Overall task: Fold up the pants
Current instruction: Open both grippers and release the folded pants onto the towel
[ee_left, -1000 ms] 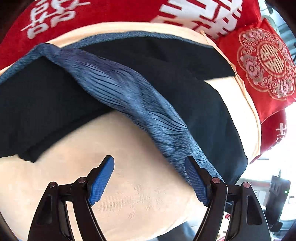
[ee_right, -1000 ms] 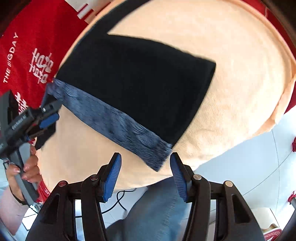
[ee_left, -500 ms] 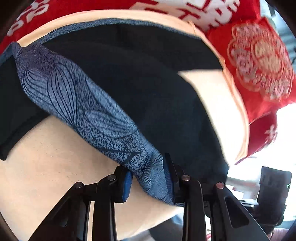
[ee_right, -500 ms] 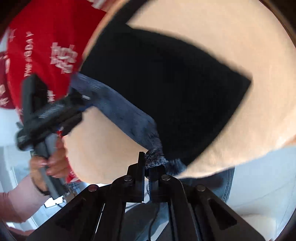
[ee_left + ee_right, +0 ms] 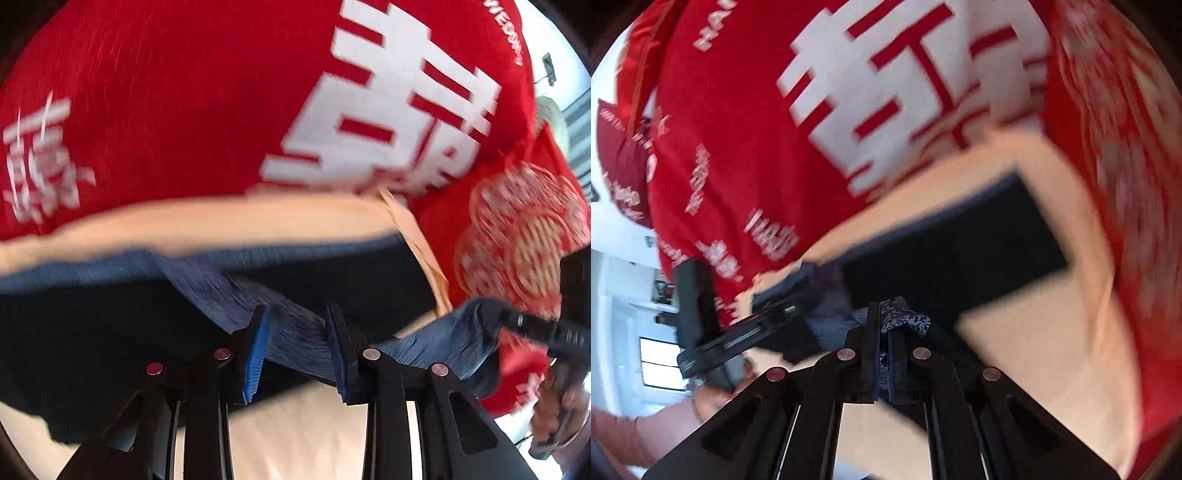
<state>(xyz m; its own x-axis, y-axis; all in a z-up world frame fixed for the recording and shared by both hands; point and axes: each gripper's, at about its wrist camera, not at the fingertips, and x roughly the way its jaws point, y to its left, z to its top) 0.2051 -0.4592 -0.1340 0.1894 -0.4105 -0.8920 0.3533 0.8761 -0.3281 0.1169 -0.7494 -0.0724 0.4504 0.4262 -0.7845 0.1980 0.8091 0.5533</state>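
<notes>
Both claws clamped on pants' (image 5: 110, 332) blue waistband (image 5: 295, 332): left claw (image 5: 297, 350) jaws just eased wider, fabric between; right claw (image 5: 882, 343) pinched tight. Red blanket (image 5: 166, 110) at 12 o'clock.

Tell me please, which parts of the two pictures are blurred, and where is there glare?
Left wrist view: motion blur smears the red cloth and the blue band of the pants; the left gripper stays sharp; the upper right corner is washed out by daylight. Right wrist view: stronger blur, worst at the right edge; the right gripper is sharp; bright window at left.
</notes>
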